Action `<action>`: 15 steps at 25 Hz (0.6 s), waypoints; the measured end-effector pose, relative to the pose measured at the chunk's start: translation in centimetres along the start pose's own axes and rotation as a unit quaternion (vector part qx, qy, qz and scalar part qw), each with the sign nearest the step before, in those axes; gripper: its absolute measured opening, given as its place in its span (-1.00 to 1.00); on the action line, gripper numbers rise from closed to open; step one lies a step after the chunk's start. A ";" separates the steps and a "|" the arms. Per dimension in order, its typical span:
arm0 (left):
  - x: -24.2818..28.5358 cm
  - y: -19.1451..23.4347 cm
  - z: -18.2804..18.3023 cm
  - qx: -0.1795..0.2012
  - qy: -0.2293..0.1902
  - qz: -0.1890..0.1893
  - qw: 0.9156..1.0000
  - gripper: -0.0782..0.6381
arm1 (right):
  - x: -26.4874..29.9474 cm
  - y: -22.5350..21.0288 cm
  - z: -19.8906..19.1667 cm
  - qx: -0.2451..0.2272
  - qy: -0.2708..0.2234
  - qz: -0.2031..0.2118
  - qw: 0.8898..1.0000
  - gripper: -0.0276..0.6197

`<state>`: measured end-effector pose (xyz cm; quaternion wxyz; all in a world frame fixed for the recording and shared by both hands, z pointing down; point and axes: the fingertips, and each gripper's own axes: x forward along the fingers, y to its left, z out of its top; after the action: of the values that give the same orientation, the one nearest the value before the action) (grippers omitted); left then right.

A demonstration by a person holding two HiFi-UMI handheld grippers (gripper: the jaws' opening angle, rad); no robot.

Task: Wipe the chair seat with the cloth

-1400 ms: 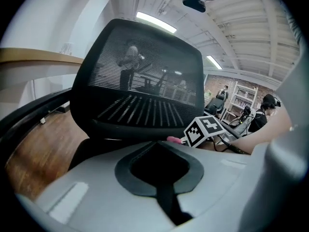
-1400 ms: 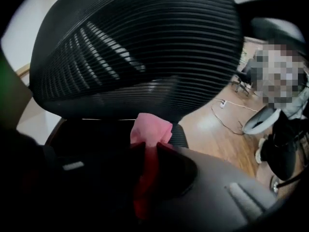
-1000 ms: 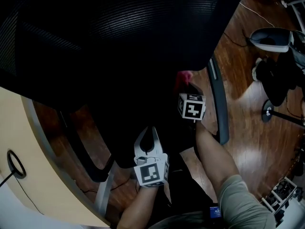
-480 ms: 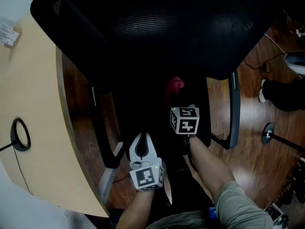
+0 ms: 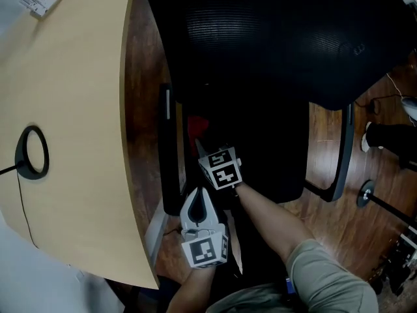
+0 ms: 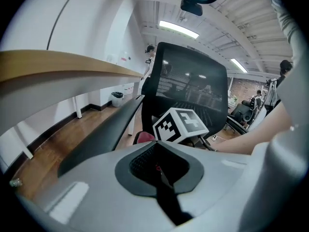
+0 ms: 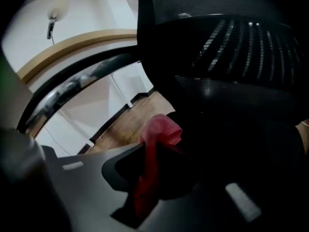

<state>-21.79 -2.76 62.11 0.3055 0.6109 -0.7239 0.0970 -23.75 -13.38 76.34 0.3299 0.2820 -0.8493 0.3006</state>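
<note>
Right tongs [image 5: 203, 145] pinch the red cloth [image 5: 197, 126] at the chair seat's [image 5: 267, 155] edge, just beside an armrest [image 5: 168, 155]; left tongs [image 5: 199, 197] hang closed and empty nearby. Gripped by one thin fold, the cloth may slip free or snag there.

1. An office is shown: a black chair [image 5: 273, 38] with a mesh back and armrests is seen in the middle.
2. Just left of the chair, a curved pale-wood desk [image 5: 78, 109] is found, and a black ring [image 5: 31, 152] with a cable is set on its top.
3. Under the chair, a brown wood floor [image 5: 322, 149] is laid.
4. Above the chair, strip lights [image 6: 178, 29] are mounted on a white ceiling.
5. Behind the chair, another dark chair [image 6: 241, 111] is seen.
</note>
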 end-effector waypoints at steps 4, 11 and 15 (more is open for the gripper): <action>-0.5 0.7 -0.5 0.000 0.000 -0.006 1.000 -0.77 | 1.6 1.4 -1.8 -0.012 0.025 0.004 1.000 -0.73; 0.0 0.4 -1.1 0.016 0.005 -0.031 0.999 -0.77 | 1.4 -0.5 -2.7 0.001 0.025 -0.026 0.999 -0.73; 0.7 -1.6 -1.1 0.030 0.016 -0.055 0.998 -0.77 | -0.6 -4.3 -2.7 0.017 0.021 -0.063 0.998 -0.73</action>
<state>-19.92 -3.13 63.01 0.3034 0.6572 -0.6809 0.1110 -19.40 -14.12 78.90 0.3610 0.3341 -0.8176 0.2993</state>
